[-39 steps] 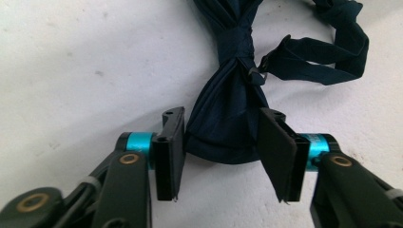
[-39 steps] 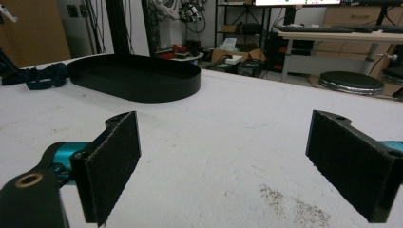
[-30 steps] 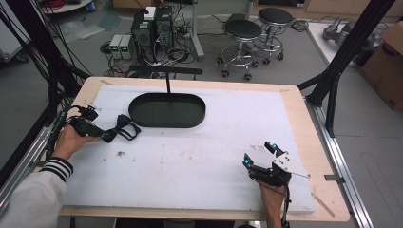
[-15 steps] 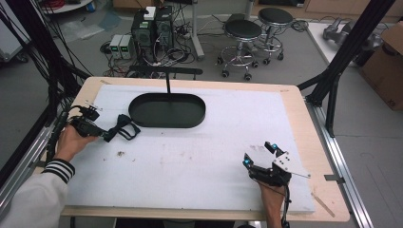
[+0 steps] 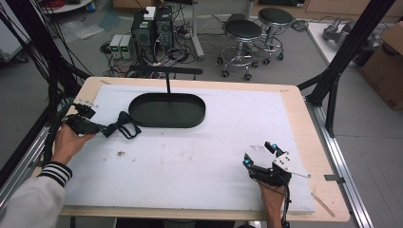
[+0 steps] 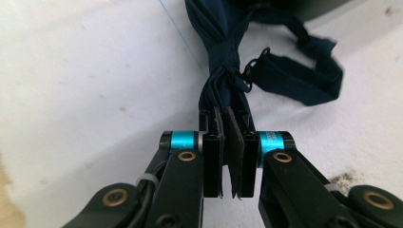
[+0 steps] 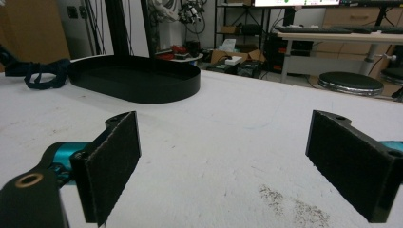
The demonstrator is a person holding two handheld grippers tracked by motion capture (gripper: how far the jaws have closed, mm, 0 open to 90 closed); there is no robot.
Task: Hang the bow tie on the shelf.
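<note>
While the left gripper [image 6: 227, 156] clamps down, its two pads have just been closing and now pinch one end of the dark blue bow tie [image 6: 228, 90], the pleated cloth squeezed flat between them. Straight ahead of those jaws the tie bunches at its knot, and its strap [image 6: 304, 78] loops away on the white mat [image 6: 85, 71] just beyond and to one side. From the high view, the left gripper [image 5: 97, 129] sits at the table's near-left edge, the bow tie [image 5: 121, 129] trailing from its tip toward the black oval tray [image 5: 167, 110], which lies just beyond the tie's far end. So the step in hand looks like the pick: the grasp is made, the tie not yet lifted off the mat. Next move, by my reading, calls for a clean lift and a short carry forward over the tray's low wall, watching that the dangling strap clears the rim and doesn't snag. Well apart on the other side, the right gripper [image 5: 260, 156] rests near the front edge with its jaws spread wide and nothing between them; its own view shows both pads [image 7: 114, 161] parted over bare mat, tray [image 7: 138, 78] and tie [image 7: 43, 71] far ahead. The count: two grippers, one bow tie, one tray, one mat.
</note>
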